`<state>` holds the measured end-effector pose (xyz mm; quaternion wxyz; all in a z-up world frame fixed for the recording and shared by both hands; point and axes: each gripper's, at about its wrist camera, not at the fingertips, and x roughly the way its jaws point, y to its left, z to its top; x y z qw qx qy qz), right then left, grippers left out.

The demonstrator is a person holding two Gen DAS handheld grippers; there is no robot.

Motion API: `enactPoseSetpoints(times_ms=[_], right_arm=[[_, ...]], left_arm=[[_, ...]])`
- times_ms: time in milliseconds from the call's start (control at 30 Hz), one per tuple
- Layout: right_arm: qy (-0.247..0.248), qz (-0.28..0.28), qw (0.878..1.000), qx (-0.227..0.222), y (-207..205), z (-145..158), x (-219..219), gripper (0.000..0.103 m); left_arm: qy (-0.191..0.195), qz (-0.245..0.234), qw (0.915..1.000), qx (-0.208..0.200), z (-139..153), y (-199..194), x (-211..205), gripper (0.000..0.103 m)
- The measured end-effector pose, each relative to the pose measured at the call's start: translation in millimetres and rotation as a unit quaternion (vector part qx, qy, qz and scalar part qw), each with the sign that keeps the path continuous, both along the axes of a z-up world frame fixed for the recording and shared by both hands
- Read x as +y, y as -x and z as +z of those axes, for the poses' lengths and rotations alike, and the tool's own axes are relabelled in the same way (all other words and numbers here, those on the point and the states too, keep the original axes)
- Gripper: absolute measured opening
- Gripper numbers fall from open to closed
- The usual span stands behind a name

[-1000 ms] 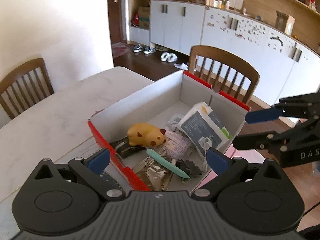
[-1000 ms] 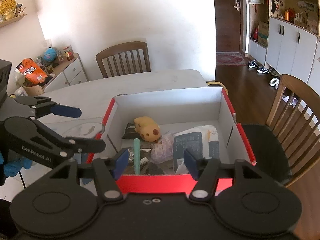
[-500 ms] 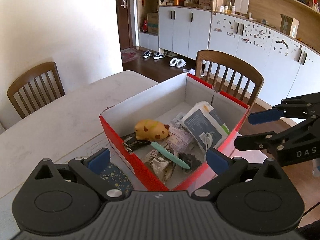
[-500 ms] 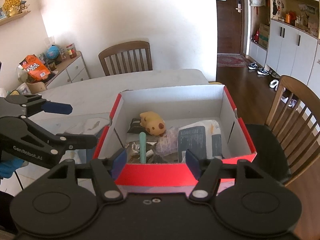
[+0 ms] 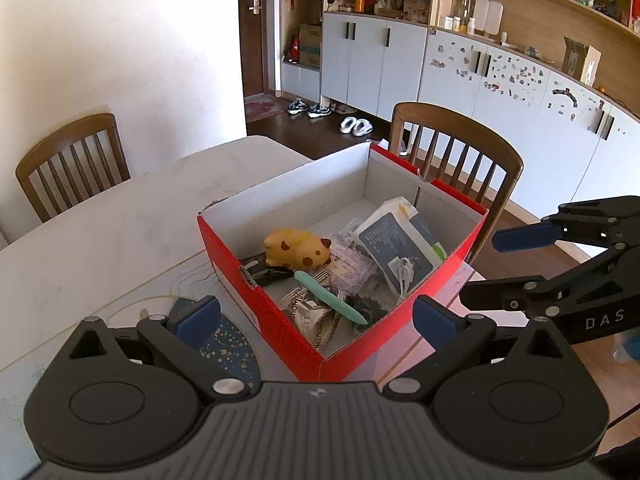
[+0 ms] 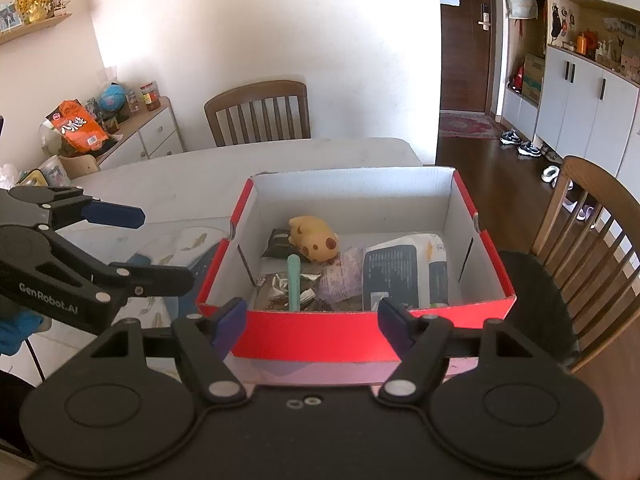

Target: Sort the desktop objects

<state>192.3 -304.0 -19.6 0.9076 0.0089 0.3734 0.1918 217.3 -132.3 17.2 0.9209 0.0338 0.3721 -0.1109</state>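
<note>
A red cardboard box (image 5: pixel 280 316) (image 6: pixel 312 334) with white inner walls stands on the pale table. Inside lie a yellow spotted toy (image 5: pixel 296 249) (image 6: pixel 314 238), a mint-green pen (image 5: pixel 330 297) (image 6: pixel 294 280), a dark blue-grey packet (image 5: pixel 394 246) (image 6: pixel 390 274), a silver wrapper (image 5: pixel 310 316) and a pinkish packet (image 6: pixel 338 280). My left gripper (image 5: pixel 316 316) (image 6: pixel 154 246) hovers open before the box's near corner, holding nothing. My right gripper (image 6: pixel 312 322) (image 5: pixel 500 270) faces the box's front wall; its jaws are opening and grip nothing.
A dark blue speckled object (image 5: pixel 228 344) lies on the table left of the box. Wooden chairs (image 5: pixel 72 160) (image 5: pixel 460 152) (image 6: pixel 258 114) stand around the table. The table's edge runs just right of the box. A low cabinet with clutter (image 6: pixel 132 132) stands at left.
The left gripper has drawn back from the box, so the box's near corner now shows in its view. The right gripper's jaws have spread wider. The box's contents have not moved.
</note>
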Motion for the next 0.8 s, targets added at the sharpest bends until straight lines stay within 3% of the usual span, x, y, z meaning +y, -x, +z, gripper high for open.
enactPoseSetpoints(times_ms=[133, 433, 800], right_arm=[[0.001, 0.000, 1.000, 0.002, 1.7, -1.2, 0.1, 0.074], [0.005, -0.006, 1.000, 0.004, 8.7, -7.1, -1.2, 0.086], [0.003, -0.006, 1.000, 0.013, 13.1, -10.8, 1.6, 0.087]], left_arm=[[0.001, 0.005, 1.0000, 0.001, -0.5, 1.2, -1.3, 0.103], [0.013, 0.011, 0.9998, 0.014, -5.2, 2.4, -0.9, 0.103], [0.013, 0.016, 0.9998, 0.008, -8.5, 12.1, 1.9, 0.103]])
